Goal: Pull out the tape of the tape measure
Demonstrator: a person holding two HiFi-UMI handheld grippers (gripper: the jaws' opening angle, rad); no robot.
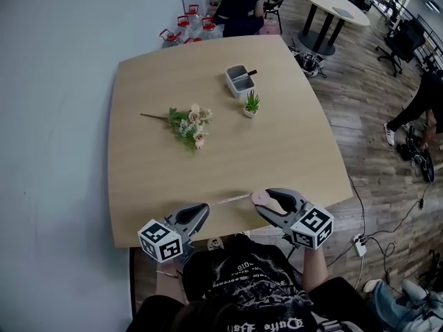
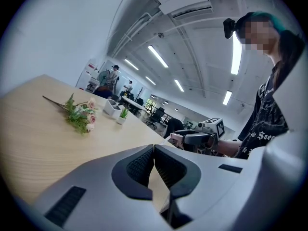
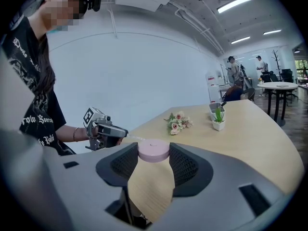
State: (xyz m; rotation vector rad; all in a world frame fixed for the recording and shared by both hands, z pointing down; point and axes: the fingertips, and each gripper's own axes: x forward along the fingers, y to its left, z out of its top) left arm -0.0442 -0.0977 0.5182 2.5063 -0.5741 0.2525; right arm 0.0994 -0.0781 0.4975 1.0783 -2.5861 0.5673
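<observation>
A round pink tape measure [image 1: 261,198] sits between the jaws of my right gripper [image 1: 267,196], which is shut on it near the table's front edge. In the right gripper view the pink case [image 3: 154,150] fills the gap between the ribbed pads. A thin pale tape [image 1: 228,200] runs left from the case to my left gripper [image 1: 205,208]. The left gripper's jaws [image 2: 154,149] are pressed together on the tape's end. From the left gripper view the right gripper [image 2: 198,137] stands a short way off with the case [image 2: 176,137]. The left gripper [image 3: 109,131] also shows in the right gripper view.
On the wooden table [image 1: 152,178] lie a bunch of artificial flowers [image 1: 190,124], a white organizer box [image 1: 239,79] and a small potted plant [image 1: 251,104]. A person [image 1: 239,5] sits beyond the far edge. A round table [image 1: 332,5] stands at the back right.
</observation>
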